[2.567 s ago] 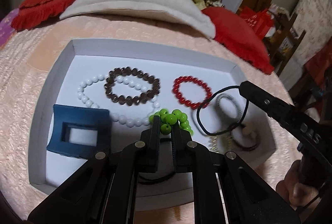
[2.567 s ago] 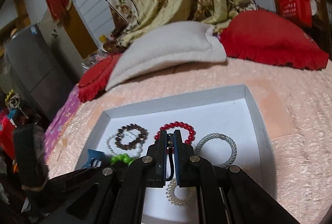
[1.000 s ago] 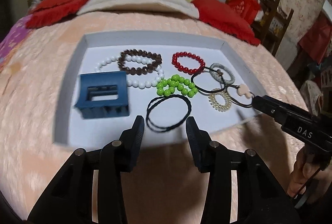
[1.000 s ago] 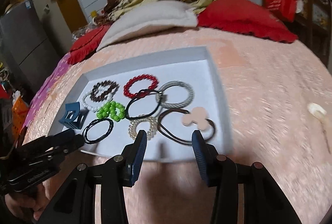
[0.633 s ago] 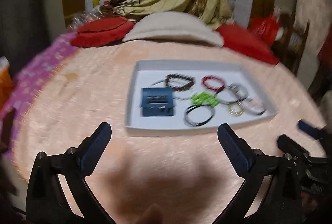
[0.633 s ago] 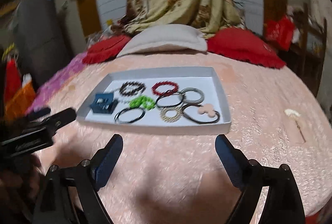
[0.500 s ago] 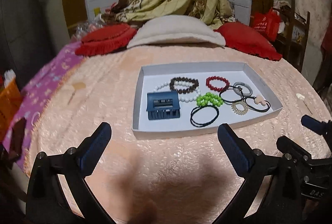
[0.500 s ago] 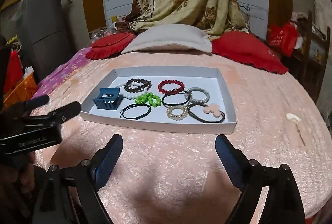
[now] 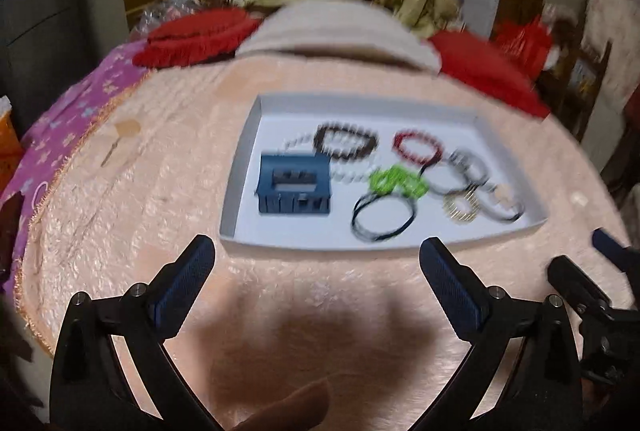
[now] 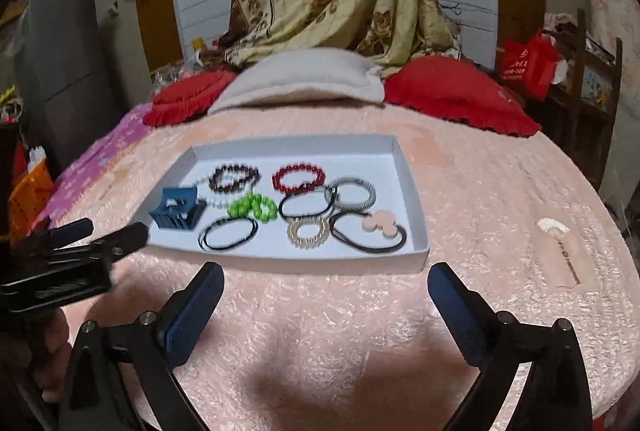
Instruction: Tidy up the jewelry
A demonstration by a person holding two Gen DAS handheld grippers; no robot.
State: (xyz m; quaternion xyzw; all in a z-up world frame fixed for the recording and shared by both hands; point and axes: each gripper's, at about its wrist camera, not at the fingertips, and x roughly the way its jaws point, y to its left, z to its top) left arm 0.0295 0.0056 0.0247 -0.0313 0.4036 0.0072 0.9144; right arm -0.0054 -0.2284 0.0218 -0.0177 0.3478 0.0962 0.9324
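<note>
We hold the left gripper [image 9: 316, 265] and the right gripper [image 10: 326, 289] with their fingers spread wide apart and empty, both hovering over the peach quilted bedspread [image 10: 500, 191] just short of the shallow white cardboard tray [image 10: 412, 191]. Inside it lie the jewelry pieces: a blue plastic claw clip [image 10: 178, 209], a green bead bracelet [image 10: 253, 208], a red bead bracelet [image 10: 298, 177], a dark brown bead bracelet [image 10: 234, 177] and black elastic hair ties [image 10: 228, 233], some touching or overlapping. We judge the sorting nearly done; the risk is a careless reach nudging the light tray on the soft bed, or snagging two linked loops together.
</note>
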